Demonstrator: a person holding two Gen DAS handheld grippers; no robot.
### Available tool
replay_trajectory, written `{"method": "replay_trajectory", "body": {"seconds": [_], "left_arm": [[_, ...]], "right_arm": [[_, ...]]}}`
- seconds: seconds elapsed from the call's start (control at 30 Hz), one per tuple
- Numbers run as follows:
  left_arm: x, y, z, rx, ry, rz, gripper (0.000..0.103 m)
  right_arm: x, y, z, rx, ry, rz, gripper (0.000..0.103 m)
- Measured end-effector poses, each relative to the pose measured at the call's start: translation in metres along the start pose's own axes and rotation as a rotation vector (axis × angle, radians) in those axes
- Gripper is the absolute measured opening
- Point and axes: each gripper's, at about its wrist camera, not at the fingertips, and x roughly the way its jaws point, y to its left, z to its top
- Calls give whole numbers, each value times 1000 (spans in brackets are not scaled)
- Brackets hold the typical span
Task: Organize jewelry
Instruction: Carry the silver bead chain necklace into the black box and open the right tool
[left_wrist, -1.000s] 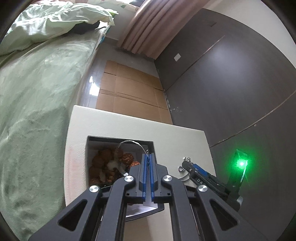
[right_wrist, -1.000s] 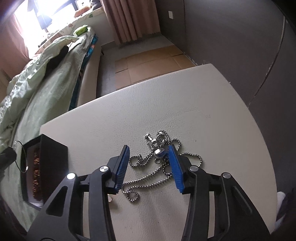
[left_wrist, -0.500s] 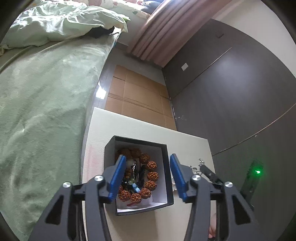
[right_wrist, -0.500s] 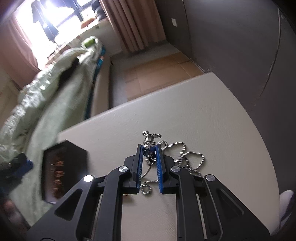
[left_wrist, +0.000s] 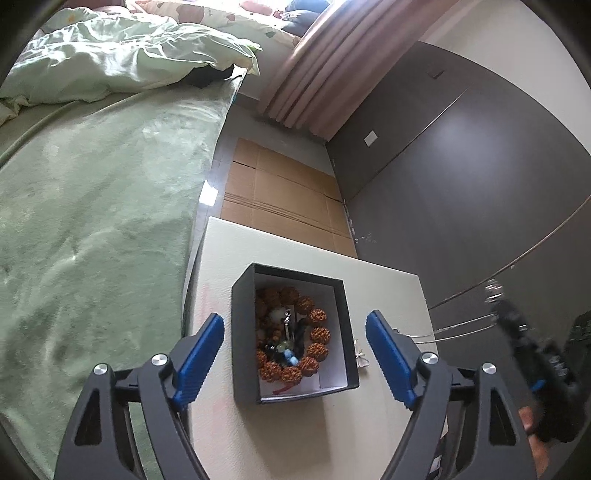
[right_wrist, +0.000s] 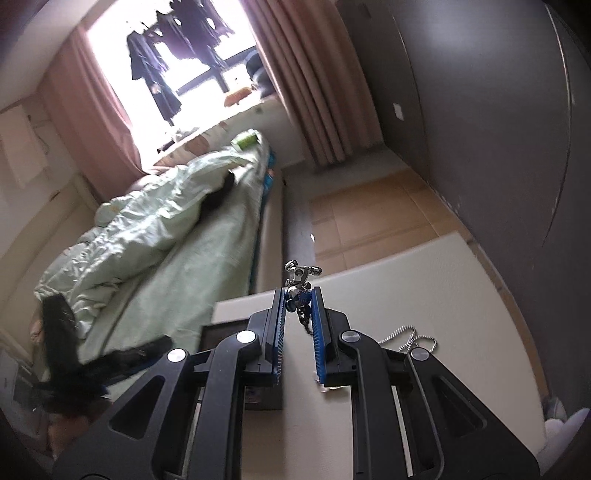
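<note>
A silver ball-chain necklace (right_wrist: 301, 291) hangs clamped by its pendant between the right gripper (right_wrist: 298, 310) fingers, its chain trailing to the white counter (right_wrist: 461, 295). The left gripper (left_wrist: 295, 354) fingers are spreading apart, empty, above a black box (left_wrist: 242, 332) of brown beads (left_wrist: 317, 336) beside a green bed (left_wrist: 92, 221)

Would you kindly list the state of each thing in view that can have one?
Black box: lidless, upright on the table, holding a brown bead bracelet.
Left gripper: jaws opening, nothing between them.
Right gripper: shut on the silver pendant.
Ball chain: trailing down to the table.
</note>
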Motion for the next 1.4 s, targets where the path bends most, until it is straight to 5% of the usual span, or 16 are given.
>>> {"method": "replay_trajectory", "body": {"seconds": [0.27,0.83,1.4], "left_arm": [[-21,8,-1,6,-43,-8,95],[-42,34,9,-85,-78,-50,95],[-57,60,17,-117,-106,-29,95]], "right_arm": [[-62,46,40,-72,-123,25,15],[-123,155,93,-227,-261,77,15],[-67,165,79,-216,-162,109,15]]}}
